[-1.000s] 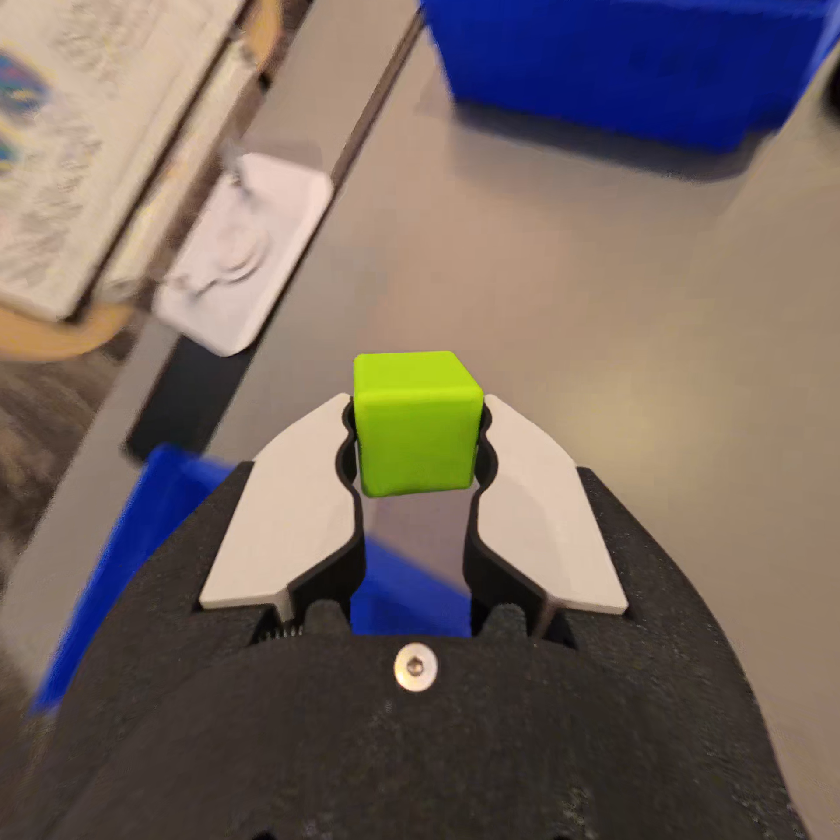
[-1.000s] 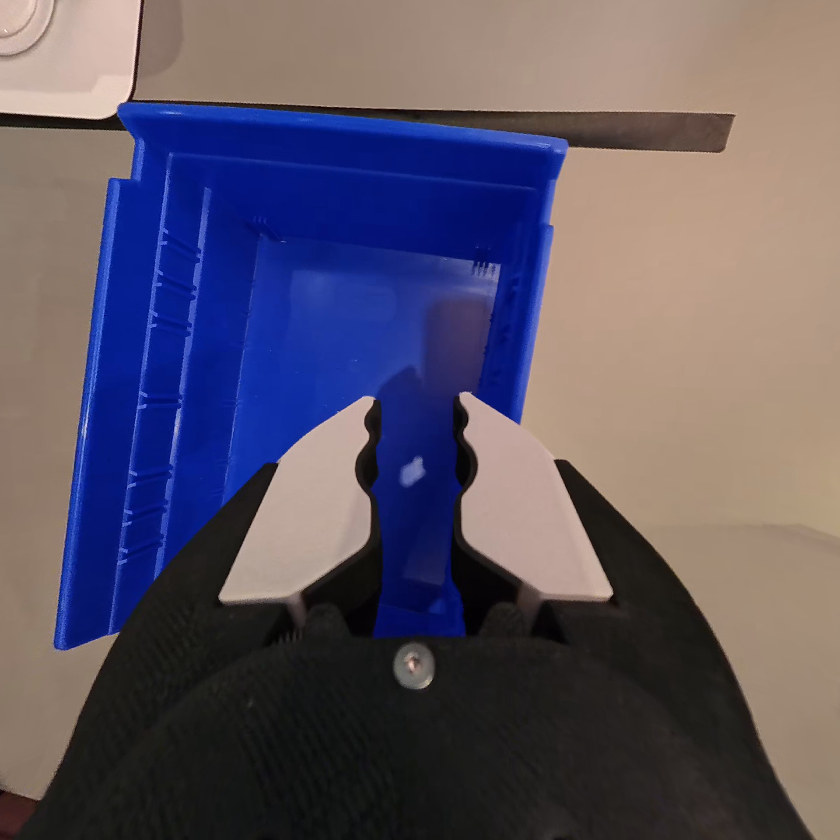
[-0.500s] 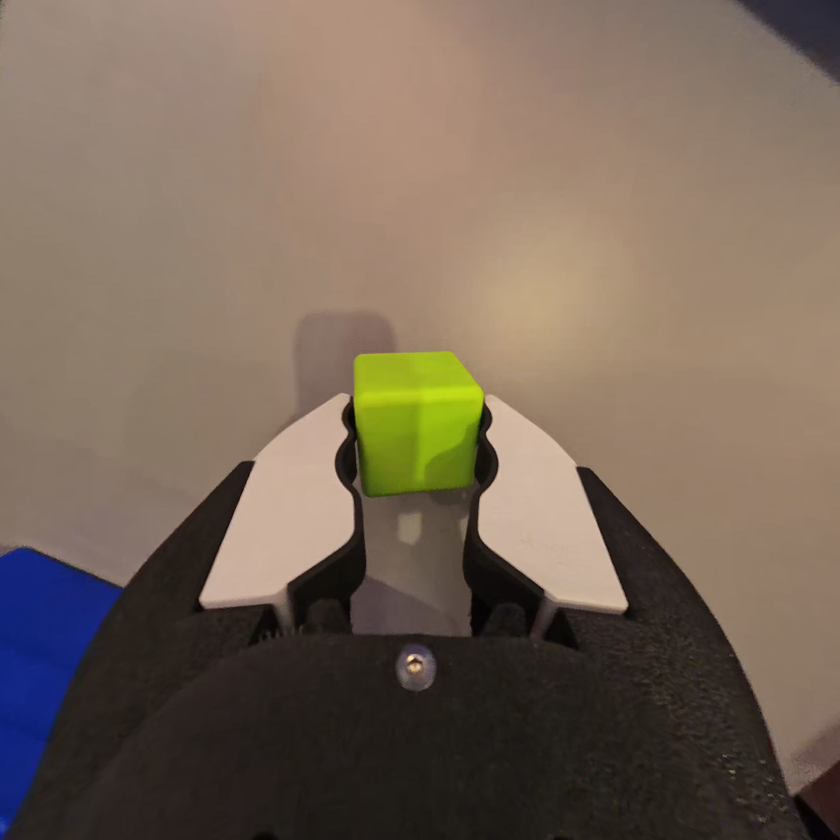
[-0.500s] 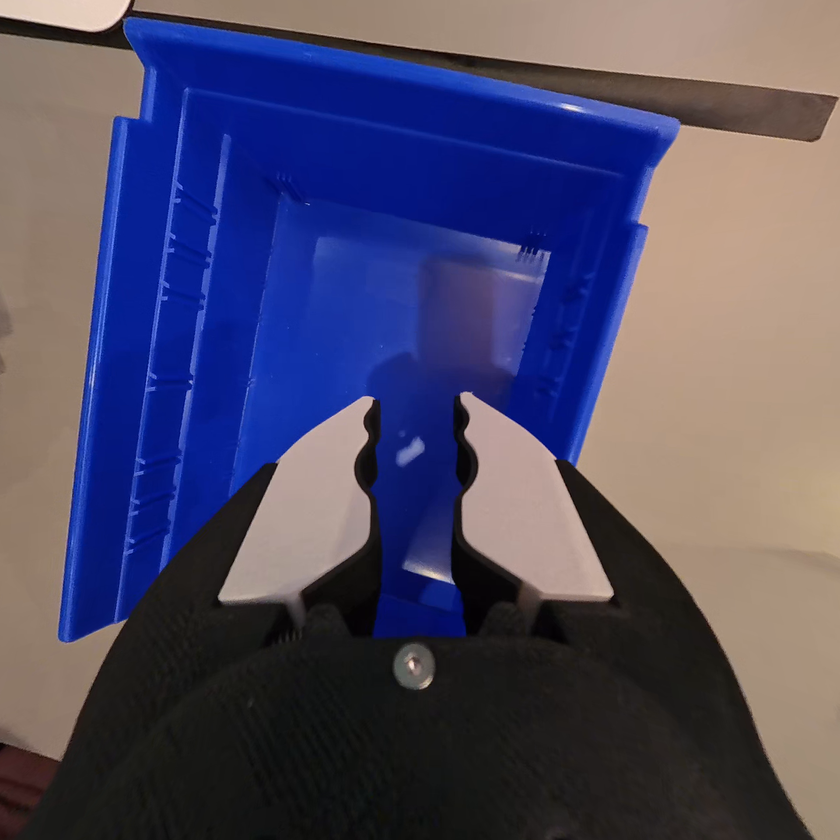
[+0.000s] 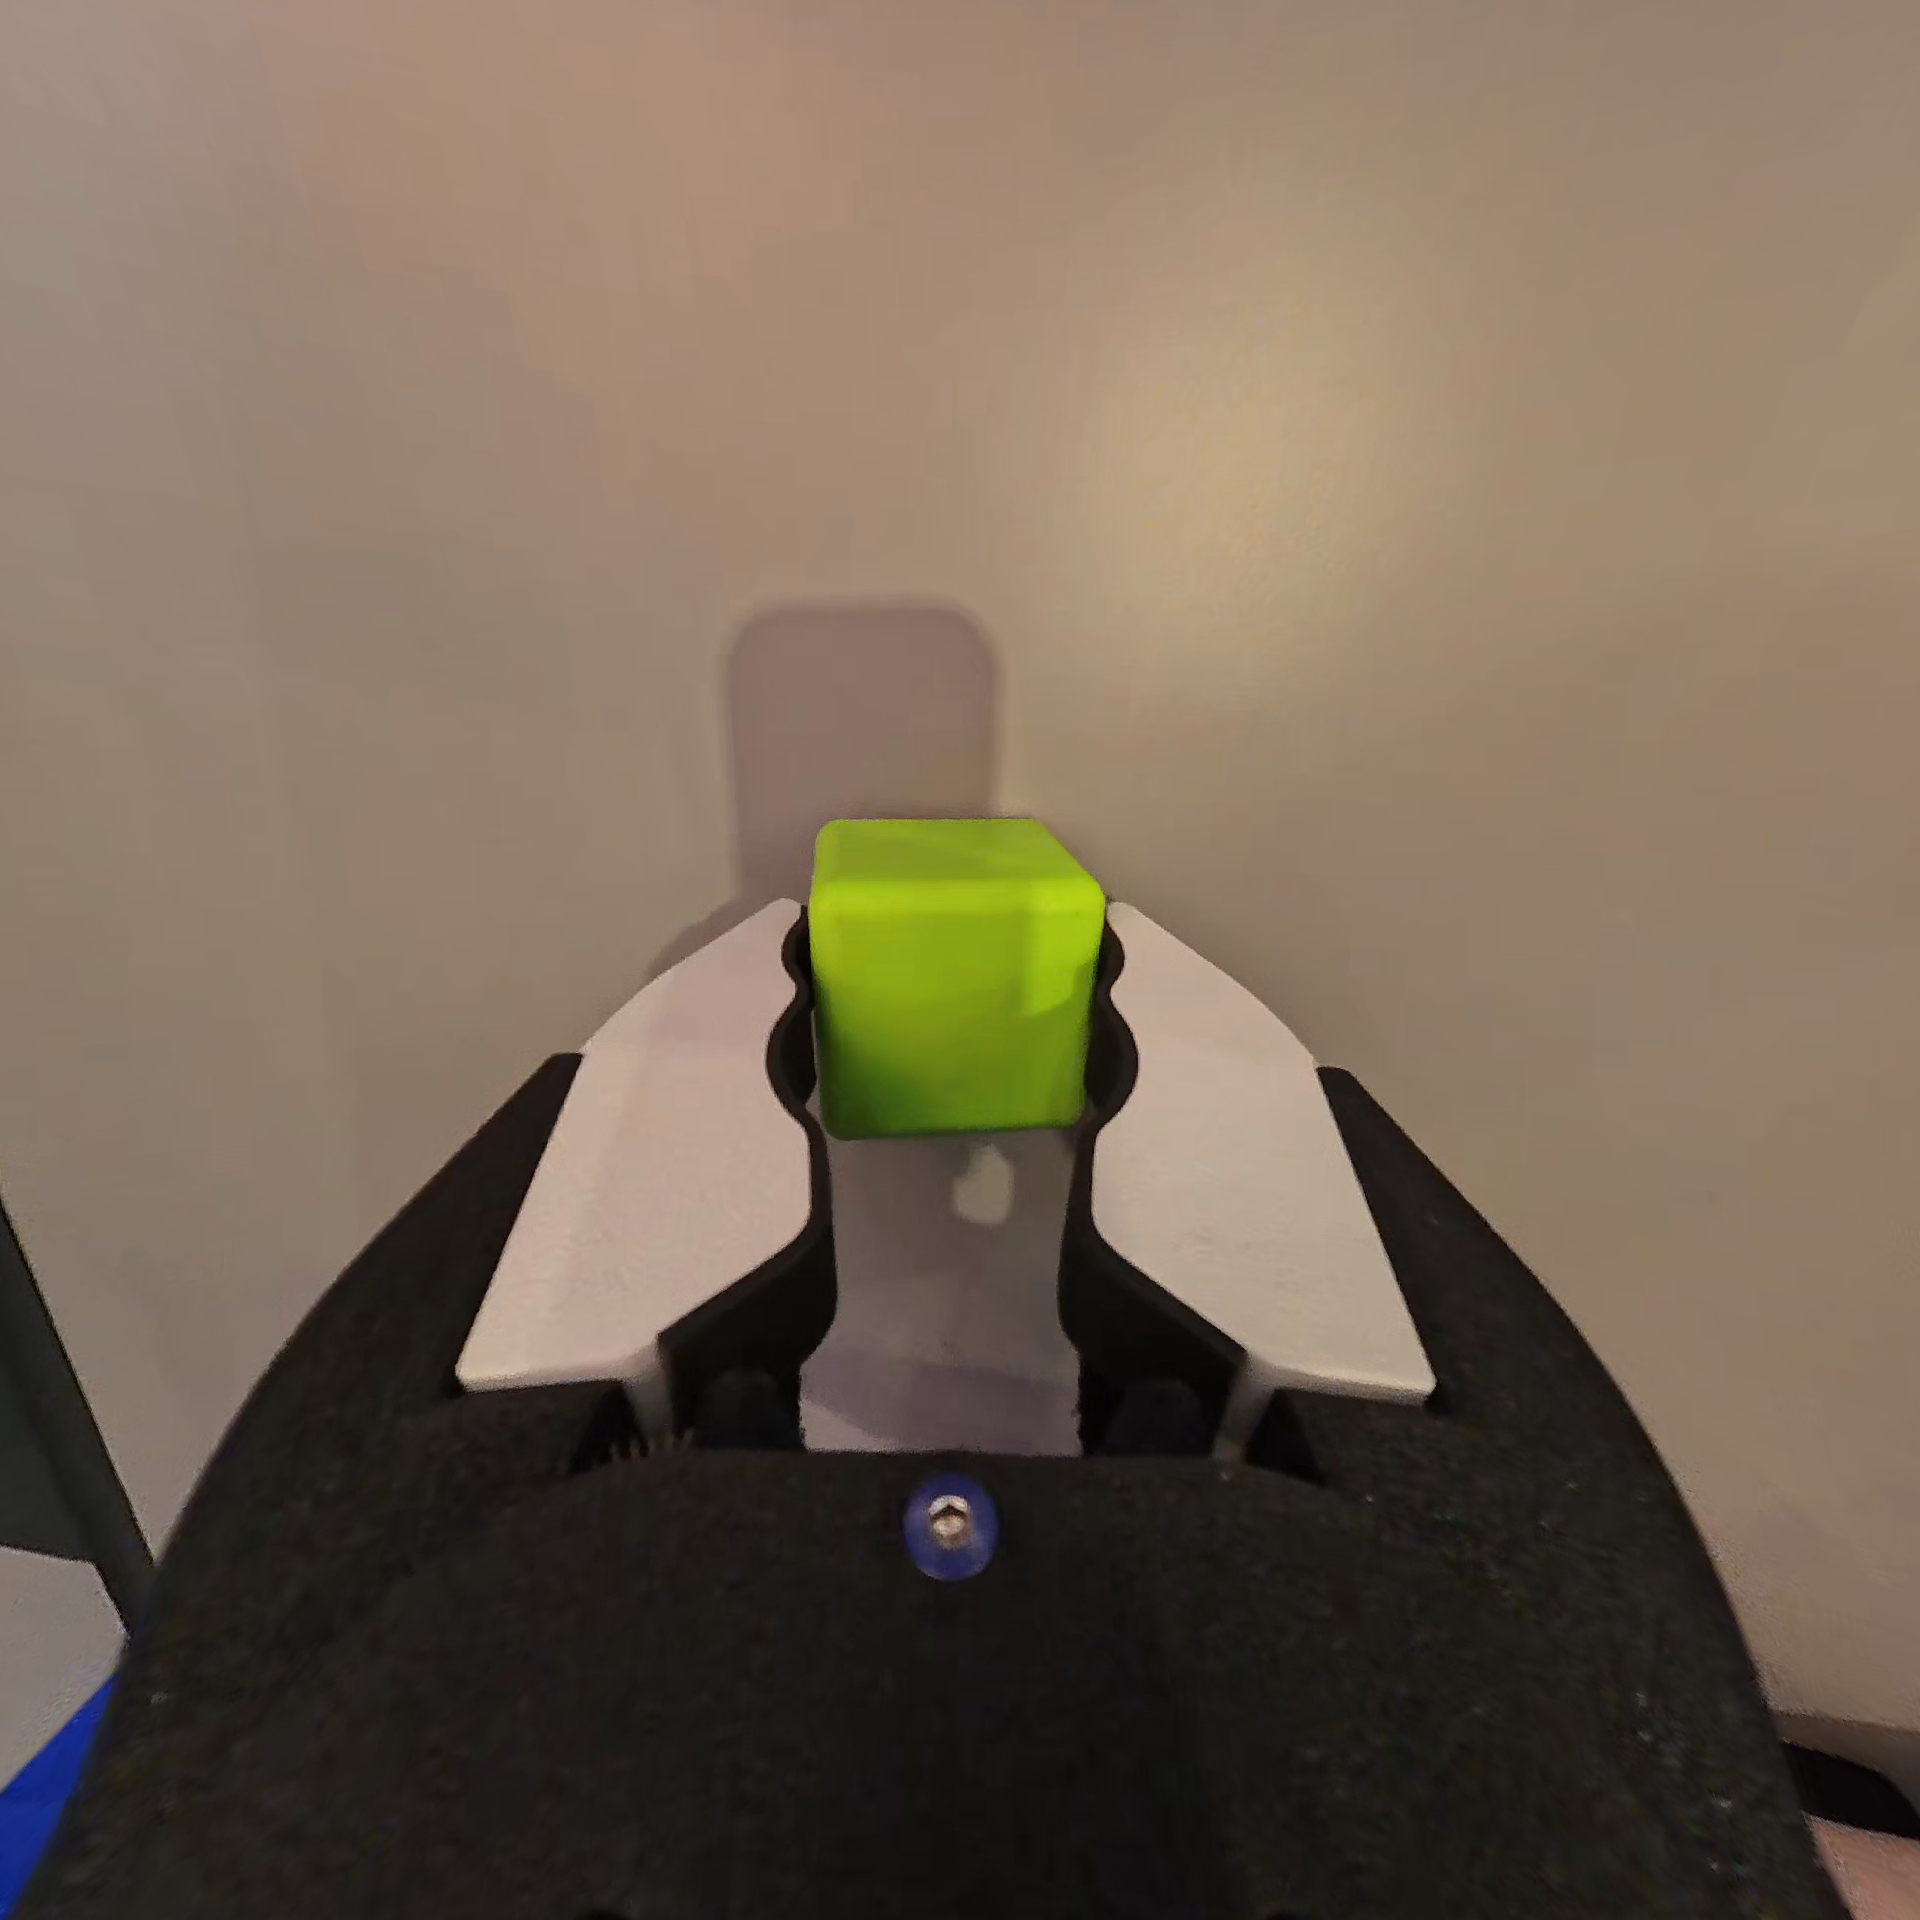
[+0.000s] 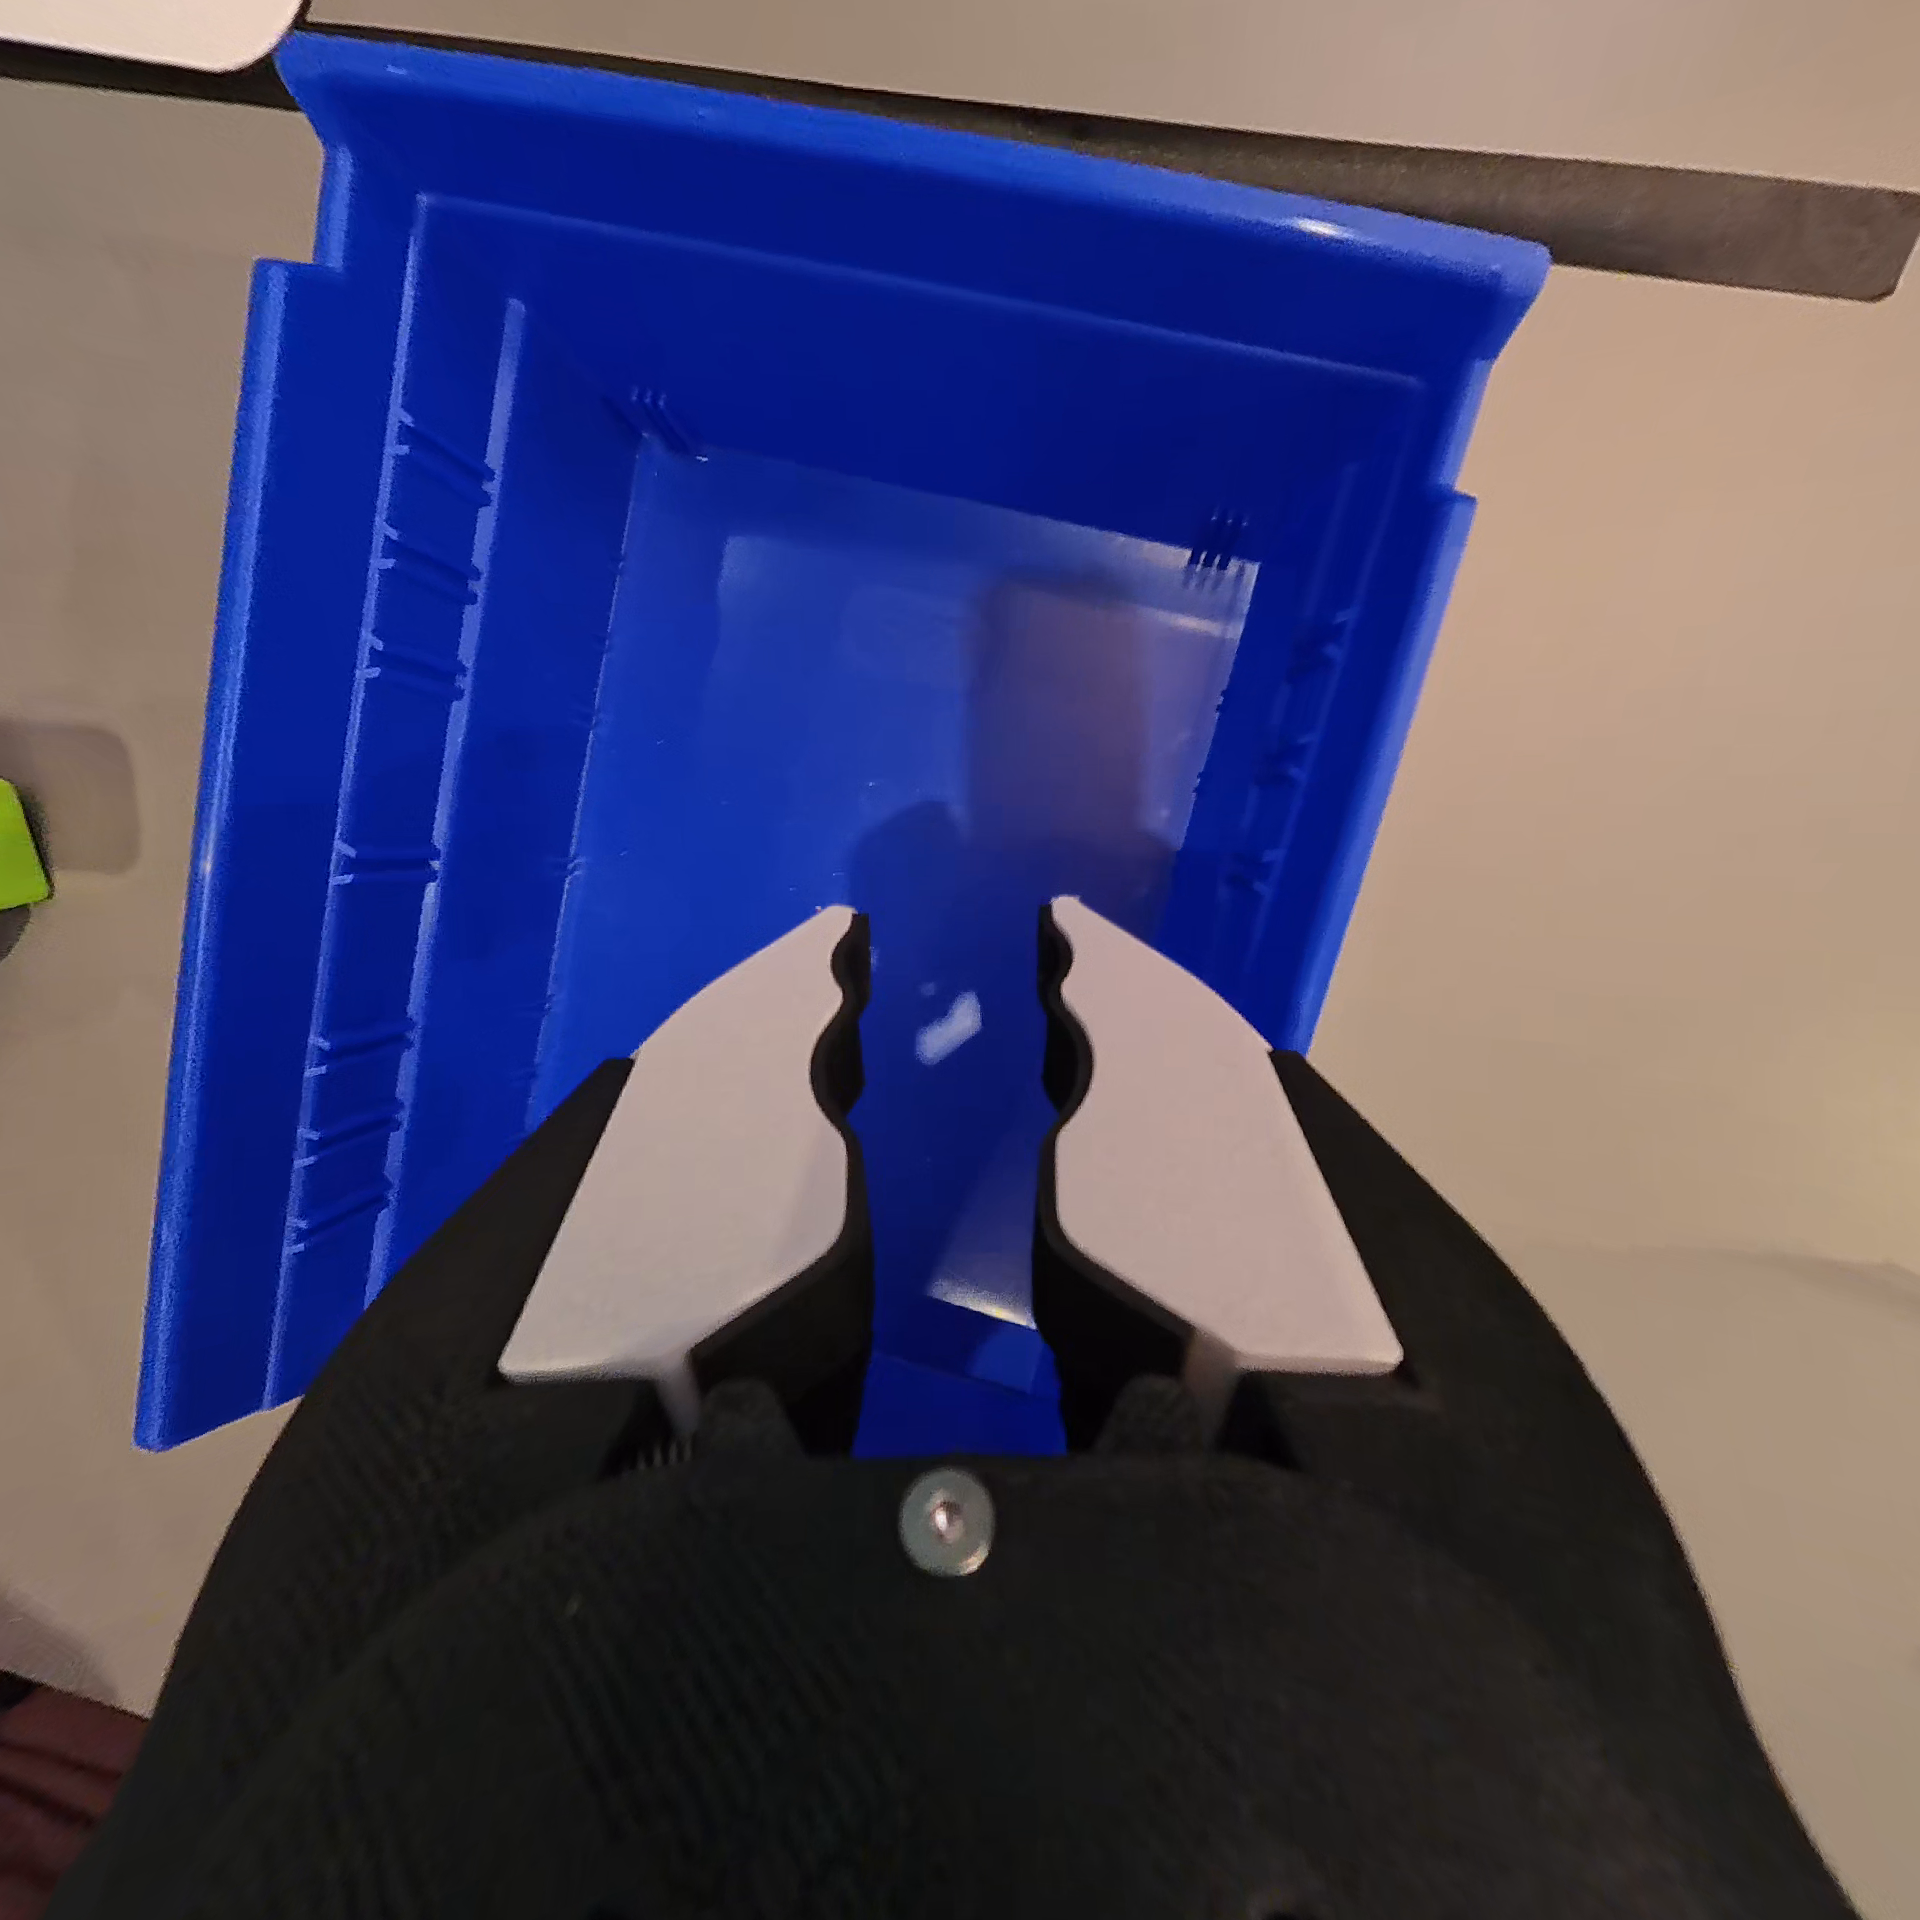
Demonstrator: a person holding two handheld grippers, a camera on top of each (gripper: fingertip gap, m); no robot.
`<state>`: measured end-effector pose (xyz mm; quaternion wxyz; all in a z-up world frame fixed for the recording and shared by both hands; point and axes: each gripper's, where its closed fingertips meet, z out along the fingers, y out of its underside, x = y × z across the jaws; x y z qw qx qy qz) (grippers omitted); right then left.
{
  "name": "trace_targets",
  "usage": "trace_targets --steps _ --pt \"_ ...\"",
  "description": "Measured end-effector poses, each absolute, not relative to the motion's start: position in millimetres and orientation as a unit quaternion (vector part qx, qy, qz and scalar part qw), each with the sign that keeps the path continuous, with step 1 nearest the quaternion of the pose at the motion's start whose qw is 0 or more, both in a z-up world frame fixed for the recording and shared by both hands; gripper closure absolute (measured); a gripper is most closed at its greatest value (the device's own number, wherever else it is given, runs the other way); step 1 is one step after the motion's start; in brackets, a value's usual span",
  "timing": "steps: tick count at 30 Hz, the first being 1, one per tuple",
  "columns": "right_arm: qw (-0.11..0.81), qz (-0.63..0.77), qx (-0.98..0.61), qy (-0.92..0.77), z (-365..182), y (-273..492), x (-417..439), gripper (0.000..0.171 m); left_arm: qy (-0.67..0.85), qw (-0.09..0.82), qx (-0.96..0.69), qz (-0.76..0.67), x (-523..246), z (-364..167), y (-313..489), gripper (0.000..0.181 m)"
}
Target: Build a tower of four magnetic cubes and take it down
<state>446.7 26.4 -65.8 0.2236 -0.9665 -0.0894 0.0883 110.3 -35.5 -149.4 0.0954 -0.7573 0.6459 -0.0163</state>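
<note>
between left gripper [image 5: 954, 971] fingers [image 5: 665, 1132], a bright lime-green cube [image 5: 951, 977].

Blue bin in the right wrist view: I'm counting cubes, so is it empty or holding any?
Empty as far as shown: the blue bin's visible floor is bare, though the right gripper hides its near end.

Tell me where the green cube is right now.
The green cube is clamped between the left gripper fingertips above the bare table. In the right wrist view it peeks in at the left edge, left of the blue bin.
</note>
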Motion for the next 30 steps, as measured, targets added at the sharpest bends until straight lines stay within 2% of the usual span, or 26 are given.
trace_targets --steps 8,11,14,18,21,23,25,27,30 --pt "0.221 0.09 -0.967 -0.089 -68.7 26.0 446.6 0.138 0.635 0.141 -0.76 -0.023 111.7 -136.3 -30.5 0.121" --pt "0.235 0.091 -0.963 -0.092 -63.4 26.3 445.5 0.138 0.623 0.215 -0.75 -0.057 115.1 -97.0 -34.3 0.127" --pt "0.272 0.09 -0.953 -0.096 -48.2 30.5 445.4 0.138 0.59 0.348 -0.722 -0.093 110.9 -23.8 -37.6 0.123" --pt "0.399 0.078 -0.907 -0.11 2.4 44.3 444.9 0.139 0.492 0.517 -0.688 -0.133 67.4 78.1 -43.5 0.128" --pt "0.517 0.08 -0.841 -0.135 53.8 45.2 436.4 0.139 0.424 0.606 -0.664 -0.11 18.1 117.4 -46.4 0.123" --pt "0.592 0.073 -0.788 -0.152 85.9 40.8 431.1 0.13 0.378 0.66 -0.646 -0.06 -16.7 134.2 -43.2 0.122" --pt "0.66 0.081 -0.726 -0.176 111.4 32.3 420.6 0.11 0.348 0.678 -0.648 -0.017 -45.4 139.5 -38.8 0.122" --pt "0.714 0.094 -0.667 -0.19 128.5 22.3 411.0 0.105 0.306 0.675 -0.671 -0.013 -68.1 139.9 -33.2 0.119" --pt "0.745 0.131 -0.622 -0.202 140.2 13.3 398.5 0.104 0.267 0.695 -0.666 -0.032 -88.5 147.6 -31.9 0.129"
